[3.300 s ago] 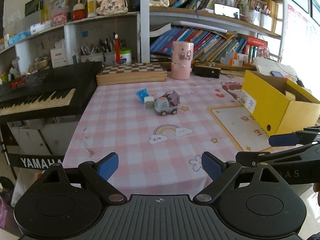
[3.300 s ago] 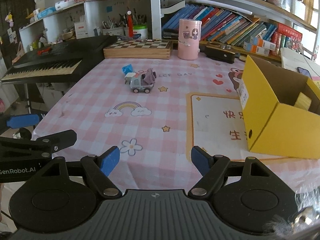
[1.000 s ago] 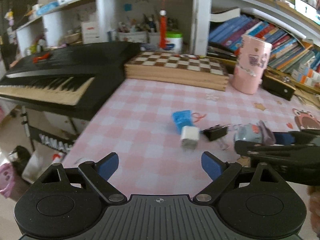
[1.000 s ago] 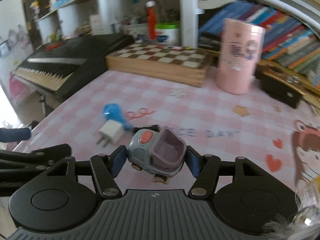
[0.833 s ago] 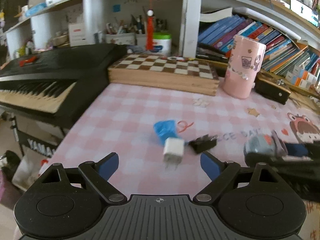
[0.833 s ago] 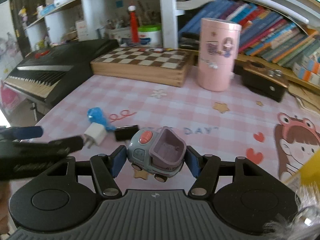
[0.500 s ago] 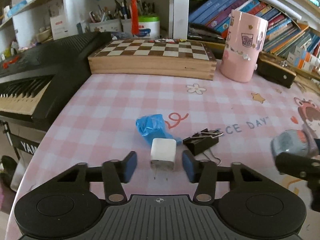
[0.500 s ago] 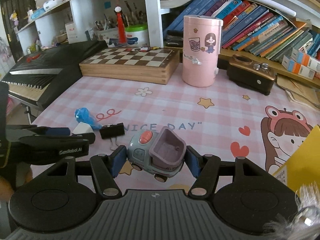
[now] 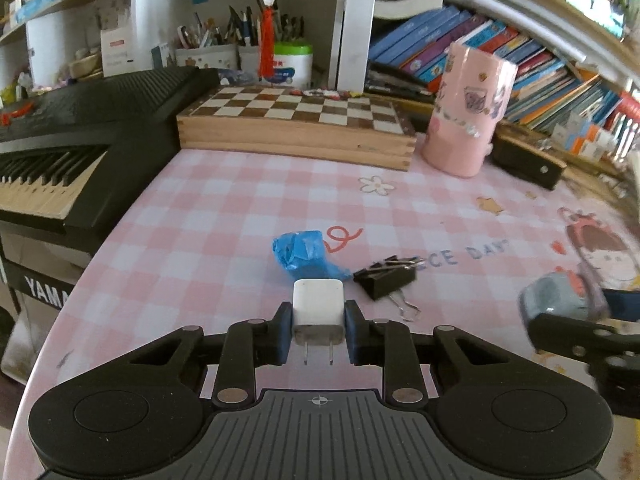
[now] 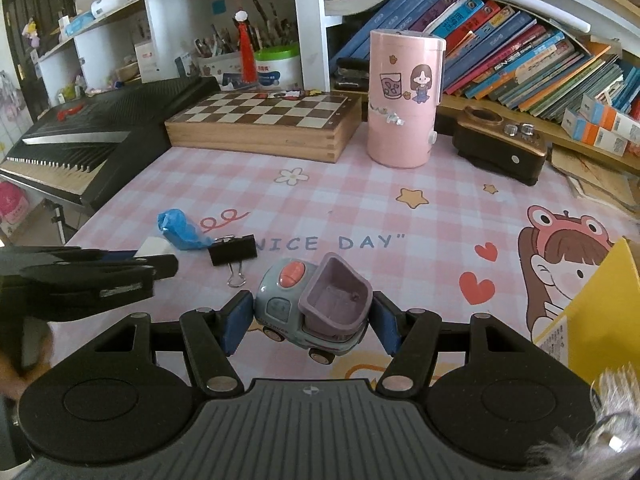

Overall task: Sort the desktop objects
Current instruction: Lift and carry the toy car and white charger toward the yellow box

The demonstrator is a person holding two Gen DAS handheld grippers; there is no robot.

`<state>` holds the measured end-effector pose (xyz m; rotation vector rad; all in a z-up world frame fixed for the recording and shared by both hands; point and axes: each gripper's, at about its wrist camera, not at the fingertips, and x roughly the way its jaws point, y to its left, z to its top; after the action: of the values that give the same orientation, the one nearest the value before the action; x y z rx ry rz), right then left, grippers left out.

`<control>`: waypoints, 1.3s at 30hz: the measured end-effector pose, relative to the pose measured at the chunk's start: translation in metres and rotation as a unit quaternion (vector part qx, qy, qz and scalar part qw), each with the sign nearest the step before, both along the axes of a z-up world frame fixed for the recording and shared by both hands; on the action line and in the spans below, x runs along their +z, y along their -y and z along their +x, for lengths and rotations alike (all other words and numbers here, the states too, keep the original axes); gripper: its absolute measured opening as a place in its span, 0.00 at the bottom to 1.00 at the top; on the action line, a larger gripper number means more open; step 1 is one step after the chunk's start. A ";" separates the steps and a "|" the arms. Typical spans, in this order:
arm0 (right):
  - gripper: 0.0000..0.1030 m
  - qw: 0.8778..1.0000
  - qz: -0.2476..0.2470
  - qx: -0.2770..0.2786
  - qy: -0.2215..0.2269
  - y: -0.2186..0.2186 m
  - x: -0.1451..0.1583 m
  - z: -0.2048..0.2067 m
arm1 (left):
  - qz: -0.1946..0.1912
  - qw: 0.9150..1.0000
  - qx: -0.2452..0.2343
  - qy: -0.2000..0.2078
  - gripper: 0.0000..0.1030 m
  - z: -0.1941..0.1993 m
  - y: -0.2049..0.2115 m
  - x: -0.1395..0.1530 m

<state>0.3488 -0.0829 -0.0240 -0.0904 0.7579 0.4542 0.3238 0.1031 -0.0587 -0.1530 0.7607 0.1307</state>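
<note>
The left gripper (image 9: 318,330) has its fingers closed on the white charger (image 9: 318,307), whose long axis runs along the fingers, prongs pointing back toward the camera. It tilts down over the pink checked counter (image 9: 224,216), near the blue wrapper (image 9: 299,251) and black binder clip (image 9: 386,278). The right gripper (image 10: 310,324), angled down alike, clamps the toy truck (image 10: 314,306) crosswise, lifted off the counter, cab to the left.

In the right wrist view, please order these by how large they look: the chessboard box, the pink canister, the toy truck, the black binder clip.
1. chessboard box
2. pink canister
3. toy truck, though it looks enlarged because it is held close to the camera
4. black binder clip
</note>
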 end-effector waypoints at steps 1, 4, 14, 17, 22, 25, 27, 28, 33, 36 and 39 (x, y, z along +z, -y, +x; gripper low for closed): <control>0.59 1.000 0.000 -0.001 0.001 0.000 0.001 -0.002 | -0.006 1.000 -0.003 0.003 0.24 -0.006 -0.001 0.003; 0.59 1.000 0.002 -0.007 0.002 0.002 0.006 -0.011 | -0.019 1.000 -0.018 0.007 0.24 -0.021 0.000 0.011; 0.59 1.000 0.004 -0.029 -0.009 0.013 0.021 -0.050 | -0.047 0.996 -0.072 0.029 0.24 -0.069 0.006 0.041; 0.59 0.999 0.005 -0.030 -0.011 0.013 0.025 -0.066 | -0.050 0.995 -0.083 0.033 0.24 -0.081 0.005 0.047; 0.59 1.000 0.004 -0.028 -0.010 0.008 0.030 -0.094 | -0.058 0.993 -0.097 0.042 0.24 -0.105 0.001 0.055; 0.59 0.999 0.006 -0.032 -0.011 0.005 0.031 -0.109 | -0.057 0.991 -0.111 0.045 0.24 -0.118 0.000 0.059; 0.59 0.999 0.008 -0.036 -0.015 0.004 0.031 -0.116 | -0.055 0.990 -0.123 0.044 0.24 -0.126 0.001 0.060; 0.59 0.999 0.009 -0.038 -0.017 0.002 0.031 -0.121 | -0.053 0.989 -0.128 0.044 0.24 -0.131 0.001 0.060; 0.59 0.999 0.014 -0.039 -0.024 -0.006 0.031 -0.145 | -0.053 0.986 -0.148 0.051 0.24 -0.154 -0.002 0.064; 0.59 0.999 0.014 -0.041 -0.026 -0.012 0.031 -0.160 | -0.056 0.985 -0.154 0.049 0.24 -0.167 -0.006 0.063; 0.59 0.999 0.015 -0.045 -0.028 -0.017 0.030 -0.176 | -0.063 0.984 -0.160 0.044 0.24 -0.180 -0.012 0.063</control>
<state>0.1727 -0.0662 0.0060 -0.0168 0.8061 0.3839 0.1442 0.1146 0.0042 -0.1527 0.6956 -0.2291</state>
